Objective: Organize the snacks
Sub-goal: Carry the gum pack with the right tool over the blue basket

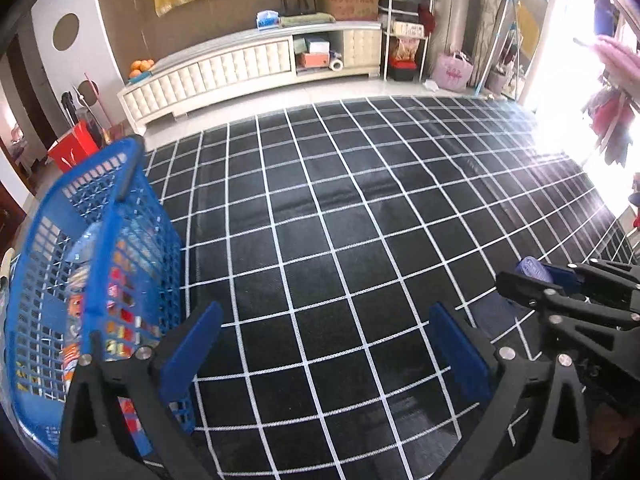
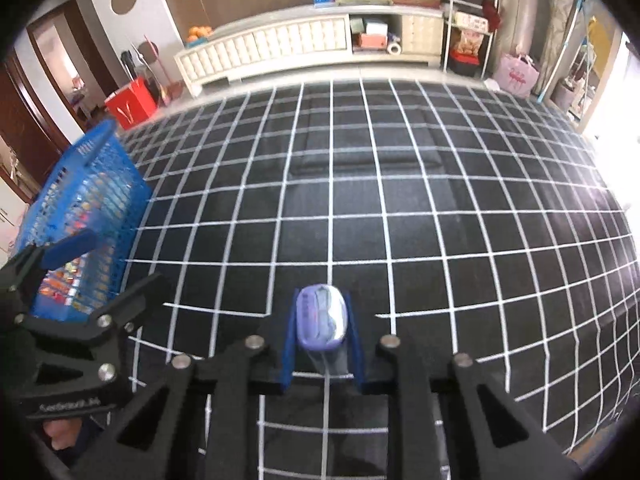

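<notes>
Blue plastic mesh is seen at the far left: the basket [image 1: 92, 264] stands on the black gridded cloth [image 1: 340, 220] of the counter, and coloured snack packets [image 1: 120, 316] are already stored inside. Just beside it the left gripper [image 1: 324, 344] is held with its fingers [image 1: 196, 348] wide apart and nothing between them. Further right, the right gripper [image 2: 320, 340] is closed on a small purple snack packet [image 2: 322, 316], which is carried above the cloth. It is judged to be light and smooth, perhaps slippery, so it should be held across its middle with gentle pressure.
</notes>
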{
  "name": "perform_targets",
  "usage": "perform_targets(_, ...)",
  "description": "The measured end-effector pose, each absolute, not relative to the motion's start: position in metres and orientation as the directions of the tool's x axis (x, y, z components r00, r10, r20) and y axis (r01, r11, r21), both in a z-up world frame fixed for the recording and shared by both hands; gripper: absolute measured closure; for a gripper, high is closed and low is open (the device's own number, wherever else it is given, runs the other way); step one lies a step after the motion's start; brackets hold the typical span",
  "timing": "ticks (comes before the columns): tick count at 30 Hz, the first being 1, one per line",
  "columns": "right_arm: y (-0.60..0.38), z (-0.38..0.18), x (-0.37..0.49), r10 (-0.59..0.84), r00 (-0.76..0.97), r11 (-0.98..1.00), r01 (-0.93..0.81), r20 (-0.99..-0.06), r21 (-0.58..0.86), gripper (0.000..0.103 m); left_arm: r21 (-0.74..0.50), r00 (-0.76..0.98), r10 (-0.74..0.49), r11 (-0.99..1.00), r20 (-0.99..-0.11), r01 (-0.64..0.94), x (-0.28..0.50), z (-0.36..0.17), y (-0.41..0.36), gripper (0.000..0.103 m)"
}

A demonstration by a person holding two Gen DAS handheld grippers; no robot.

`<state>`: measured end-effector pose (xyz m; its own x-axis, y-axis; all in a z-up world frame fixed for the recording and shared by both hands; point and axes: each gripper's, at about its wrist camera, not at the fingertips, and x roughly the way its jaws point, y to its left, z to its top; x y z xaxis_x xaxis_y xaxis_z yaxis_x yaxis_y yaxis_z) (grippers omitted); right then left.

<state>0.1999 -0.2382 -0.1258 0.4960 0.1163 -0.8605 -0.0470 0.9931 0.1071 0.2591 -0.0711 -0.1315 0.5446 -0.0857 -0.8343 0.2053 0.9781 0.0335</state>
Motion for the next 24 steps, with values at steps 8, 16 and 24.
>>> perform_targets(8,-0.23,-0.092,0.184,0.13,0.559,0.991,-0.089,-0.819,0.096,0.078,0.039,0.61,-0.086,0.981,-0.787,0.188,0.235,-0.094,-0.058,0.0)
perform_targets(16,-0.21,-0.055,0.17,0.168,0.617,0.985,-0.139,-0.769,0.103,0.078,0.046,0.678,-0.083,0.984,-0.73,0.17,0.204,-0.054,-0.034,0.0)
perform_targets(24,-0.172,-0.027,0.164,0.226,0.648,0.97,-0.221,-0.728,0.103,0.078,0.055,0.732,-0.05,0.991,-0.679,0.118,0.183,-0.021,0.011,0.0)
